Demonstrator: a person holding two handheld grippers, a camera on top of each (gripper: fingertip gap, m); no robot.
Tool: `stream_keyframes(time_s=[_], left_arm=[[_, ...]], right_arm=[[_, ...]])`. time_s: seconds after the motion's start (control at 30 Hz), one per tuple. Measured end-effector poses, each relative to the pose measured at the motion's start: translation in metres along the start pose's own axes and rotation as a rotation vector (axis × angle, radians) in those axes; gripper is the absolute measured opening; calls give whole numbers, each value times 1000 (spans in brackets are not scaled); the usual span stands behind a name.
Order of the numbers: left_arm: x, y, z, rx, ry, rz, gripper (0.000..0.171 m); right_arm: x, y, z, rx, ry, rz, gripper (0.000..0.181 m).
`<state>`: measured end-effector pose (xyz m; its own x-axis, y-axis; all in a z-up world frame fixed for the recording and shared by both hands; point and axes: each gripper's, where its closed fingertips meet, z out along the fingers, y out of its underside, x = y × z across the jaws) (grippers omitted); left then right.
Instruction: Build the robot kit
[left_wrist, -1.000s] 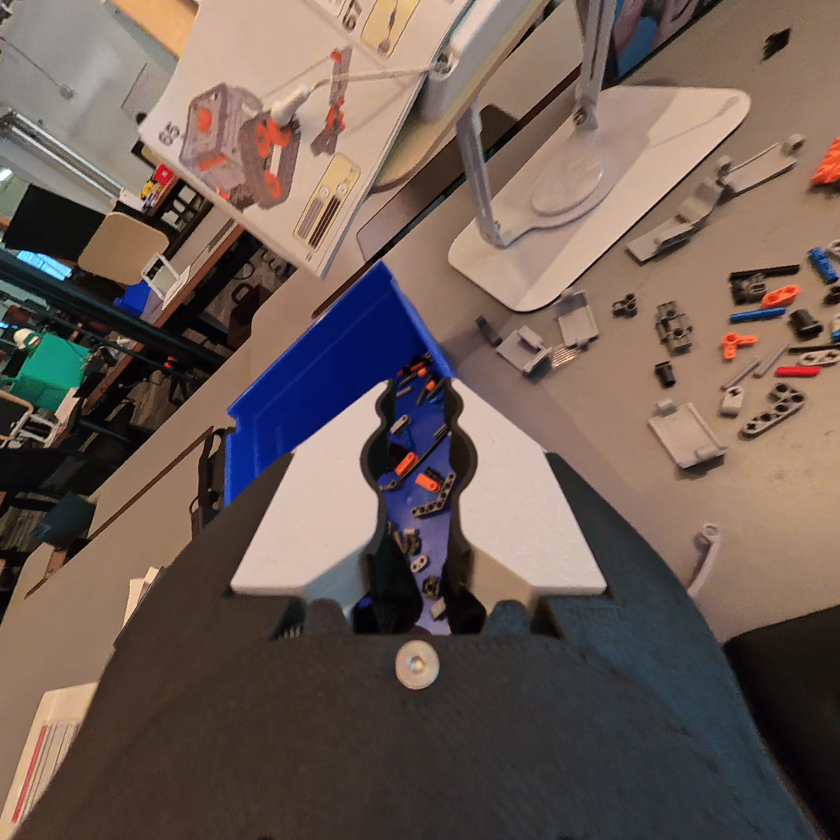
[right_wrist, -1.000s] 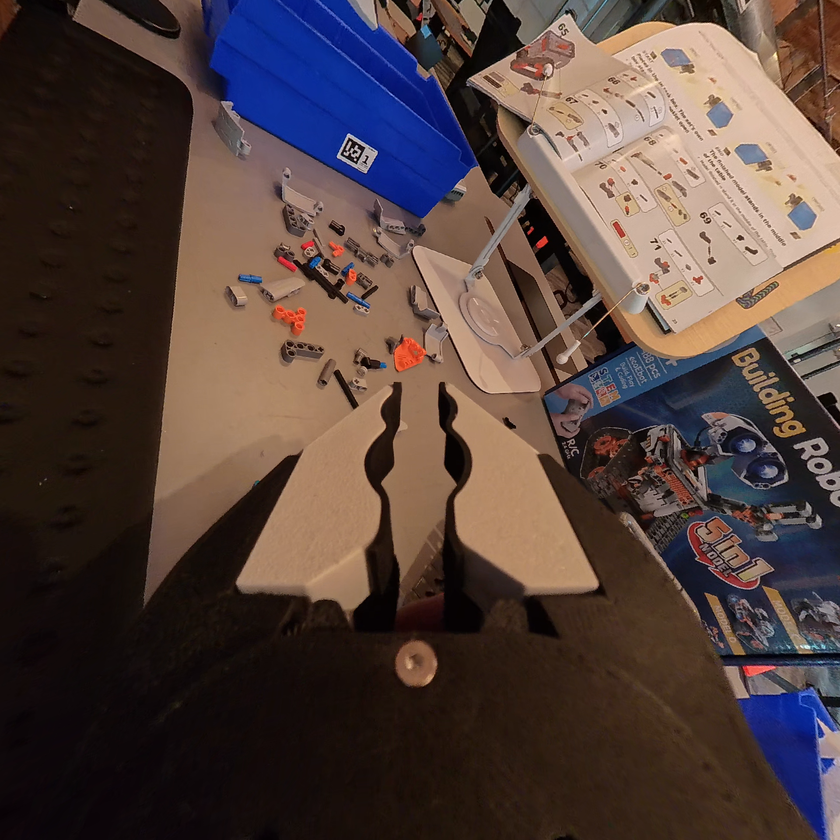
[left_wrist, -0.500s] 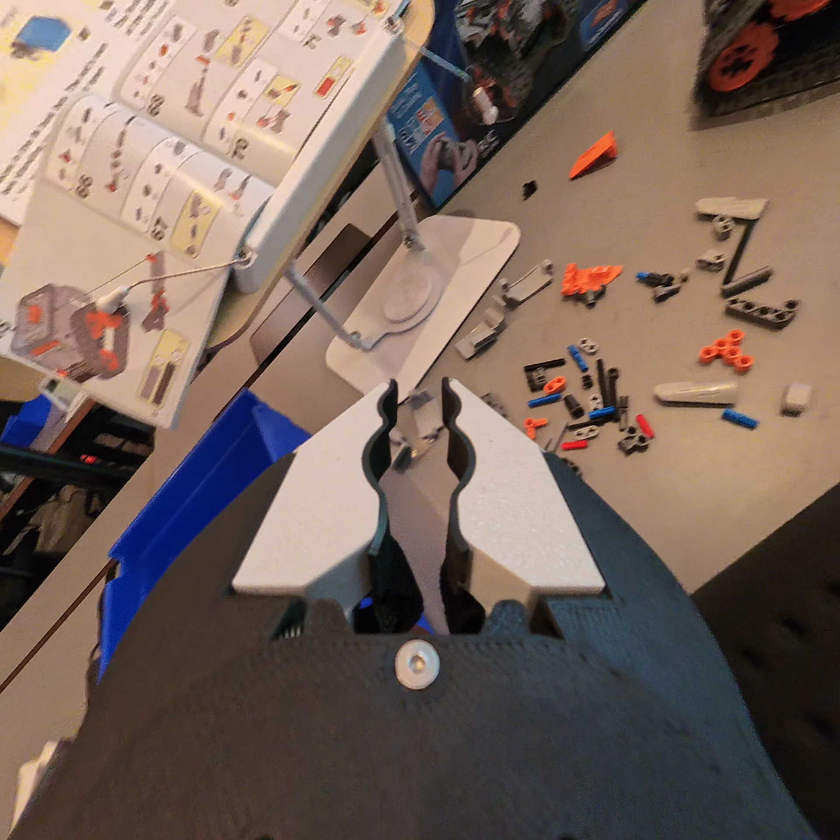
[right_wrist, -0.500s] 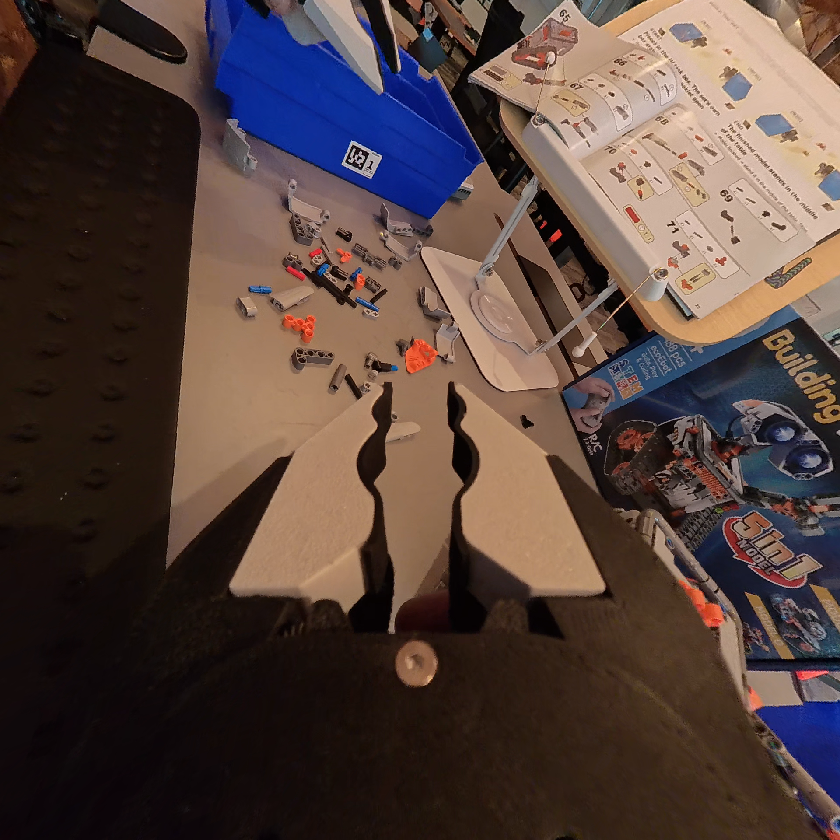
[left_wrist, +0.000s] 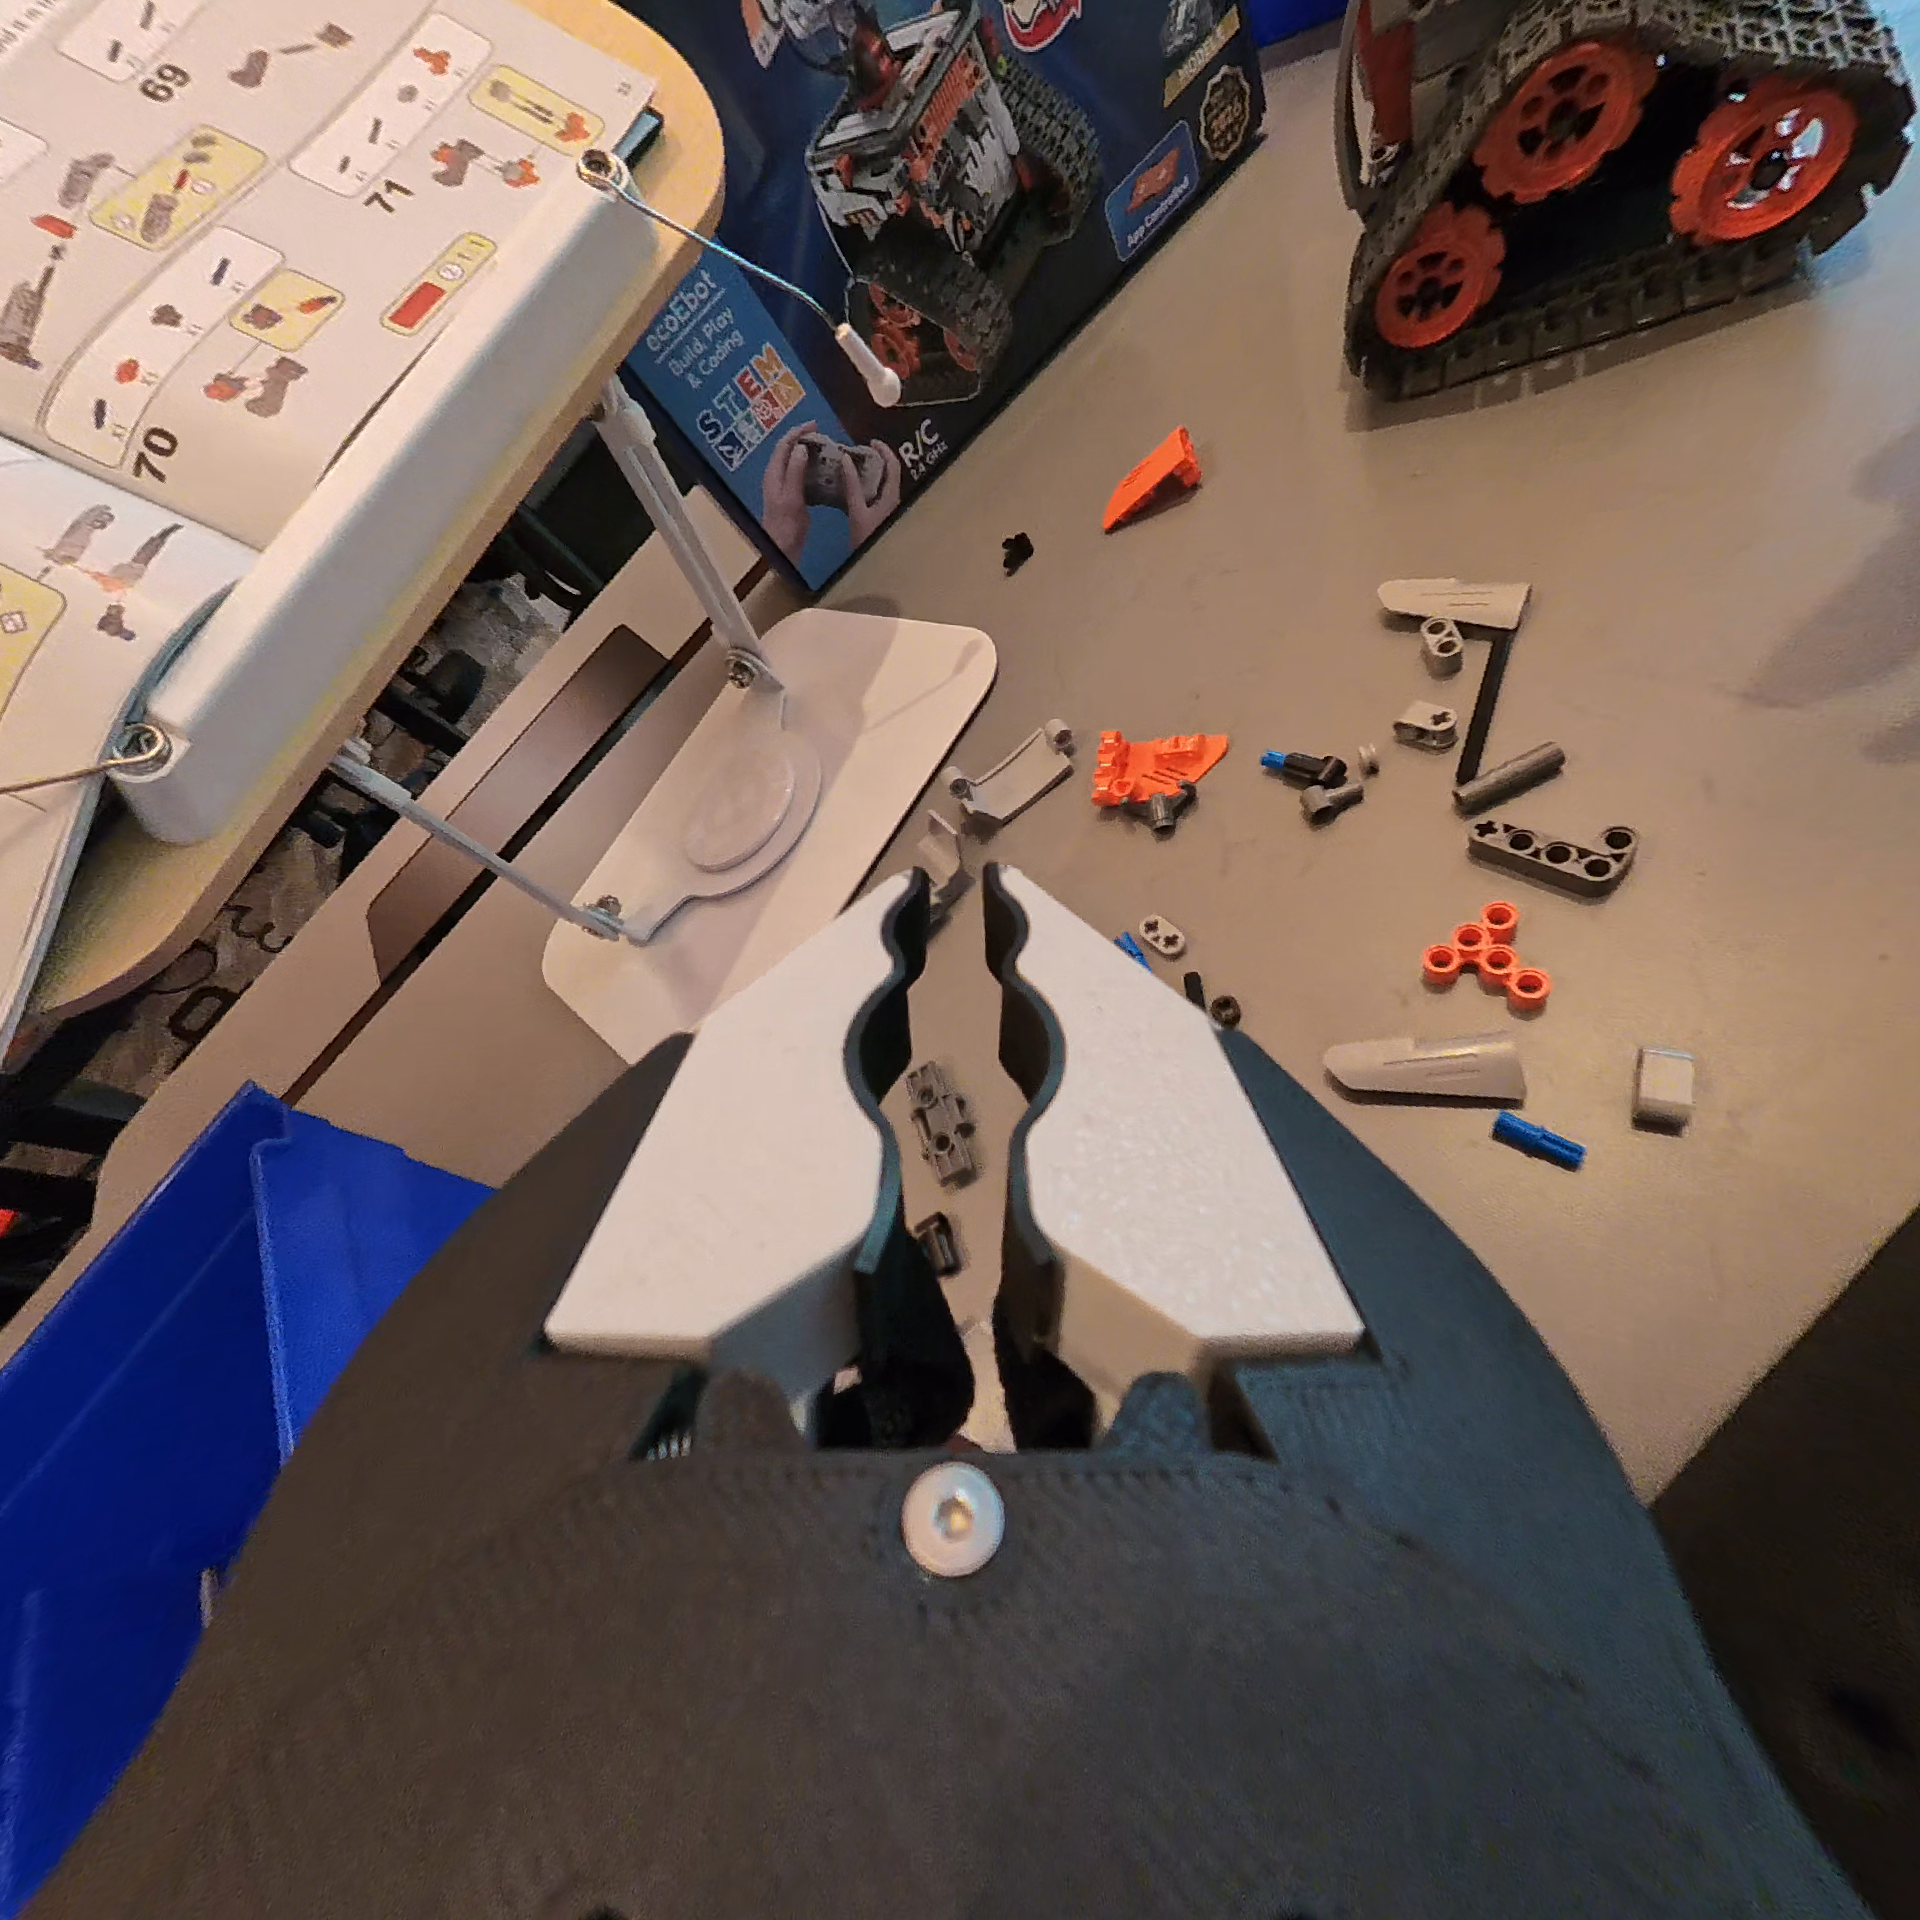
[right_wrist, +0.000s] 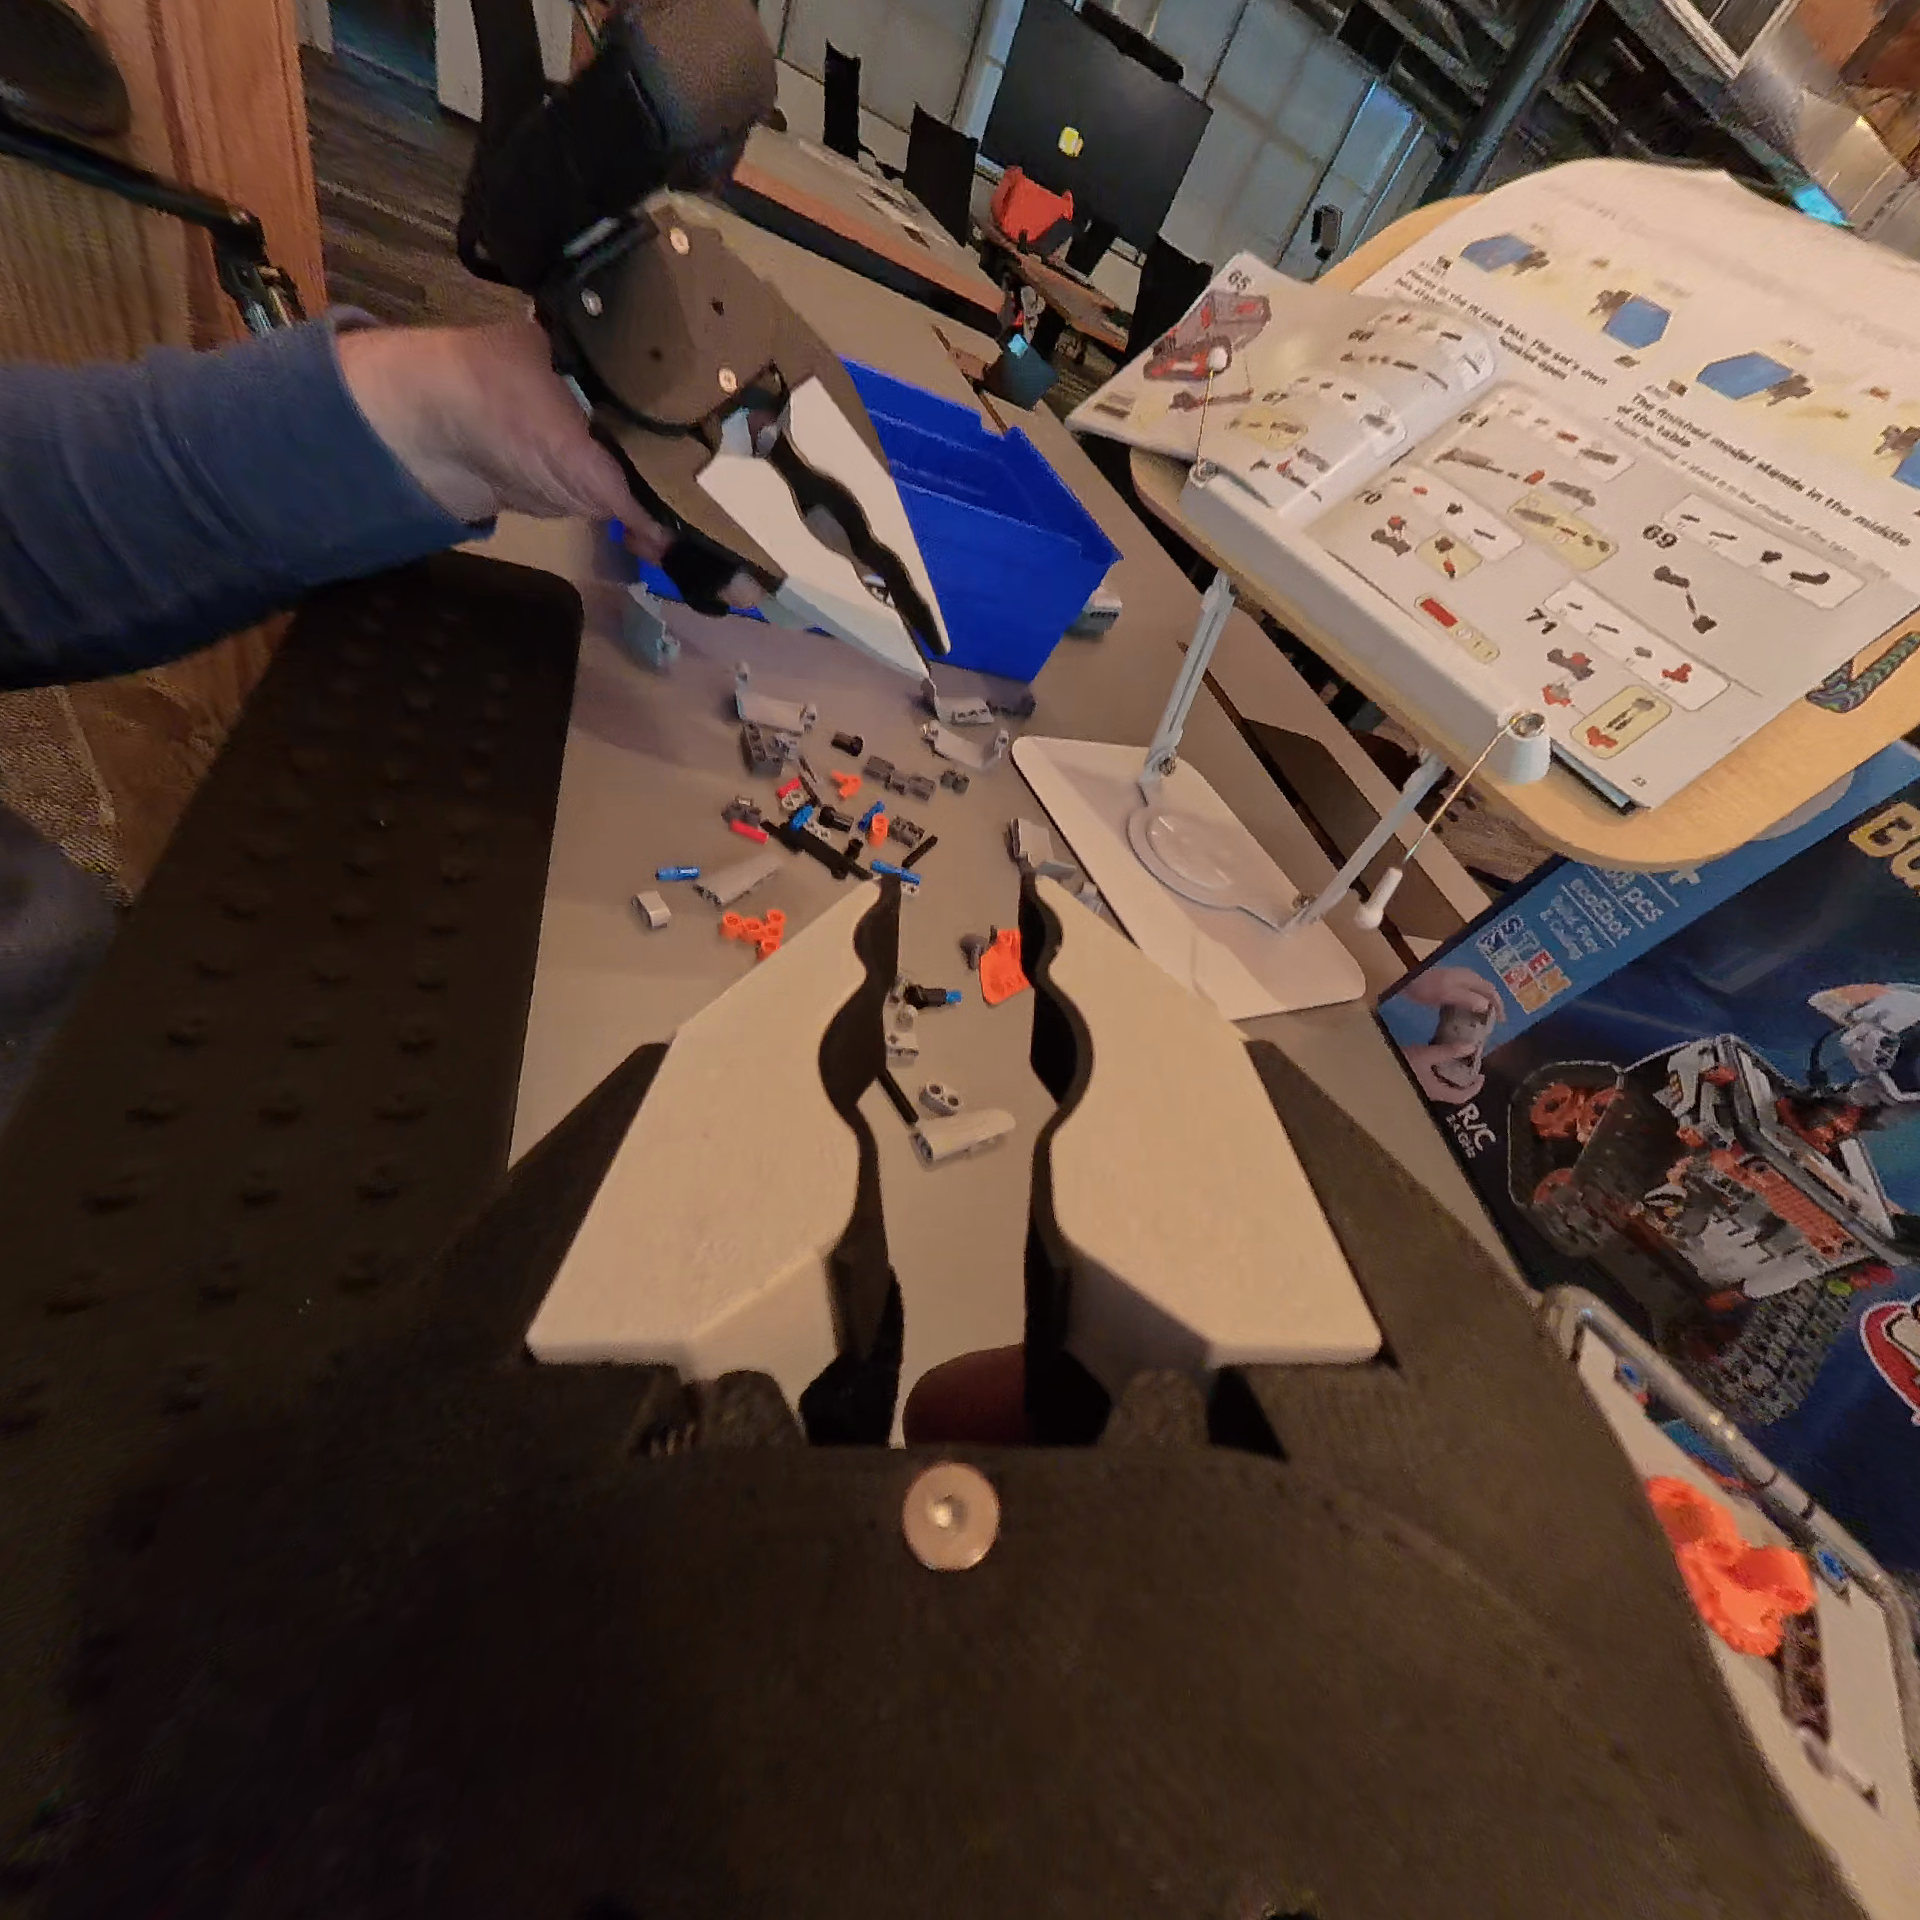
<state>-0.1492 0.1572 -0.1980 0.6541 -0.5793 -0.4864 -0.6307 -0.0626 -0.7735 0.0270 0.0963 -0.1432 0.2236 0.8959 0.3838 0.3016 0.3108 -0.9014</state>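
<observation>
Loose building parts lie scattered on the grey table. My left gripper hovers over them, its jaws a narrow gap apart and empty. A dark grey connector shows between its fingers, and a grey curved panel lies just past the tips. It also shows in the right wrist view, held by a hand in front of the blue bin. My right gripper is open and empty above a grey panel and an orange piece.
An open instruction booklet rests on a stand with a white base. A printed box and a tracked model with orange wheels stand beyond the parts. A black mat lies at the left. The blue bin is beside my left gripper. Tip to tip, the grippers are about 20 cm apart. Measured from the fingertips, the orange piece is 12 cm or so from the left gripper and 20 cm from the right. Seen from the left wrist view as well.
My left gripper has swung from over the blue bin to above the loose parts, and its jaws have narrowed. My right gripper has moved back a little and opened wider.
</observation>
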Motion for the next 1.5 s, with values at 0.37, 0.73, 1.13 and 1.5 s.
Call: stream_keyframes(time_s=[0.37,0.73,1.13,1.5], left_arm=[[13,14,7,-42,48,-16,11],[73,40,-10,-187,428,-85,21],[105,53,7,-273,596,70,23],[111,46,16,-246,610,-28,8]], right_arm=[[10,35,24,-265,-146,-38,25],[-4,83,55,-447,-259,-111,26],[-22,93,59,-385,-323,-58,27],[-22,74,57,-294,-299,-76,26]])
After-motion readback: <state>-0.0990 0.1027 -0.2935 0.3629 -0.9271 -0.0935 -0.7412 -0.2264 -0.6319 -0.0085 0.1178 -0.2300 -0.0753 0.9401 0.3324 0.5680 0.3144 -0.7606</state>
